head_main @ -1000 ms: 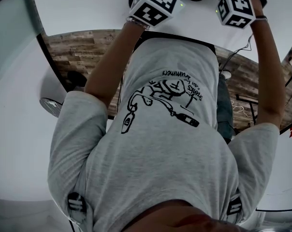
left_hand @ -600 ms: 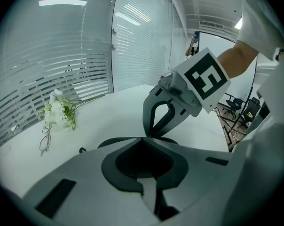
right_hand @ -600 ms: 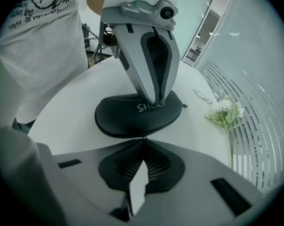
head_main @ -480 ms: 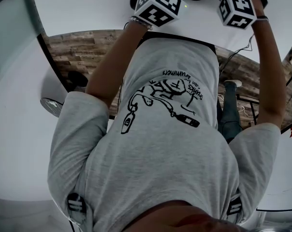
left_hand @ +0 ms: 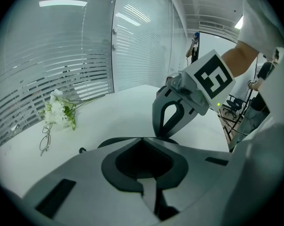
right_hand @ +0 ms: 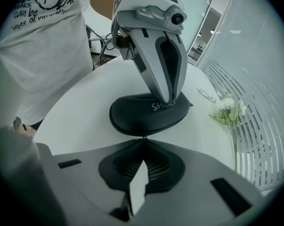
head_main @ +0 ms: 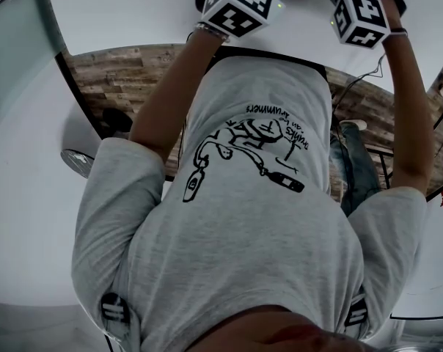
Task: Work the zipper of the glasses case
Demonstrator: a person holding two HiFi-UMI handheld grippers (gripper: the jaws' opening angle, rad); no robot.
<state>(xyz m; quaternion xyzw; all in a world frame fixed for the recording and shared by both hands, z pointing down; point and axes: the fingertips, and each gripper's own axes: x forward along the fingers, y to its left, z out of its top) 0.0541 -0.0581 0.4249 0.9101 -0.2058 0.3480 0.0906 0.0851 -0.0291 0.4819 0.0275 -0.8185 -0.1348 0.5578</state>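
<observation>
1. Closest to the head camera, the person's grey T-shirt (head_main: 265, 218) fills most of the head view. It hides the table edge below the two grippers.
2. Past the shirt, both forearms reach up to the marker cubes (head_main: 238, 4). The cubes cover the jaws from above, so only a dark sliver shows between them.
3. The right gripper (right_hand: 143, 137) has its jaws closed. Its tips rest at the near rim of the glasses case (right_hand: 146, 113), on the zipper seam. I cannot make out whether a thin pull is pinched there.
4. The black case lies flat on the white table (right_hand: 76, 121), directly ahead of the right gripper and between the two grippers.
5. The left gripper (left_hand: 141, 138) also has its jaws together. In the right gripper view it comes down steeply onto the far side of the case lid, partly covering the white lettering there. From its own view the case shows only as a dark rim either side of its tips, with the right gripper standing just behind.
6. Beyond the case, off to the right gripper's right, lies a bunch of white flowers (right_hand: 226, 109), well apart from both grippers.
7. A pair of spectacles (left_hand: 44, 139) lies just beside the flowers.
8. Farthest off, a glass wall with blinds (left_hand: 52, 65) runs behind the table.
</observation>
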